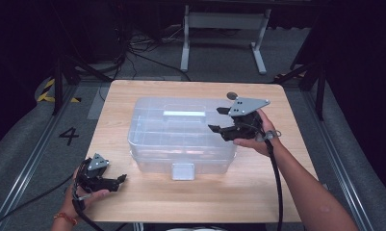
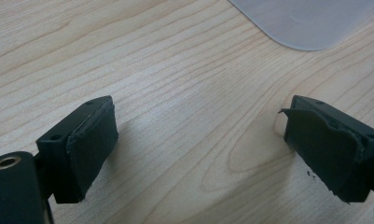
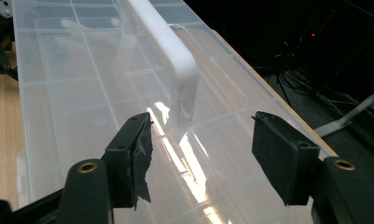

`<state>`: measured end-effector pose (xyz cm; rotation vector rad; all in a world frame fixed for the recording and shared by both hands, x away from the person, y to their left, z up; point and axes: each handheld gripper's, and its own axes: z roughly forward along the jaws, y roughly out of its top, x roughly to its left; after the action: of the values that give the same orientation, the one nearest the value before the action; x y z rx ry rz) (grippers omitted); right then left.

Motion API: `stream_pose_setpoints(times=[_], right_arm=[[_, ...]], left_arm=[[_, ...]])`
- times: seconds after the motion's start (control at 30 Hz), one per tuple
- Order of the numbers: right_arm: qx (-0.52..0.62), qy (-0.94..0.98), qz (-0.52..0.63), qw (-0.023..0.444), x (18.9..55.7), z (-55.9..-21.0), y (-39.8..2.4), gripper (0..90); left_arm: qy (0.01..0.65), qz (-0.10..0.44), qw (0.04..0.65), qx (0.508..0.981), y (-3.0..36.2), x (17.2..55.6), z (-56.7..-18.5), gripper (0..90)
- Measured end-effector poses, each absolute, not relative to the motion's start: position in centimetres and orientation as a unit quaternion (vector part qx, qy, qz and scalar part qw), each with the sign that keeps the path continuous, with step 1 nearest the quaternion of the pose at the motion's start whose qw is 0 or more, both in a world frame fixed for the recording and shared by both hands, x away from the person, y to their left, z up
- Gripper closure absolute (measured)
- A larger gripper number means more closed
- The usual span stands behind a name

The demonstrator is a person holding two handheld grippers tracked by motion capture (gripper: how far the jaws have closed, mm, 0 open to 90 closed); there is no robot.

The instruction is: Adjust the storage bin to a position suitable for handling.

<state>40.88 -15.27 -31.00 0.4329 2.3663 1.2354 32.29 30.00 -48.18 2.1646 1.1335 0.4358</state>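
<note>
Centrally in the high view, the clear plastic compartment box with a white handle [image 1: 181,134] is sitting on the light wooden worktop [image 1: 277,192]. At the box's right end, the right gripper [image 1: 221,119] is hovering over the lid, its jaws standing apart with nothing between them, the handle [image 3: 168,51] lying just ahead. At lower left, the left gripper [image 1: 121,180] is resting low over bare wood, jaws apart and empty
</note>
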Motion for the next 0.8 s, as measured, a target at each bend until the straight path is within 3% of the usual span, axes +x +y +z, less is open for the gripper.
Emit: stream_pose_setpoints(times=[0.2,0.8], right_arm=[[0.146,0.857,0.445,0.216,41.2,-30.7,-14.2,43.1],[0.127,0.878,0.420,0.194,42.5,-30.1,-11.7,72.5]], left_arm=[[0.431,0.167,0.324,0.826,30.0,32.3,-48.2,10.0],[0.437,0.168,0.321,0.823,30.0,32.4,-48.2,10.1]])
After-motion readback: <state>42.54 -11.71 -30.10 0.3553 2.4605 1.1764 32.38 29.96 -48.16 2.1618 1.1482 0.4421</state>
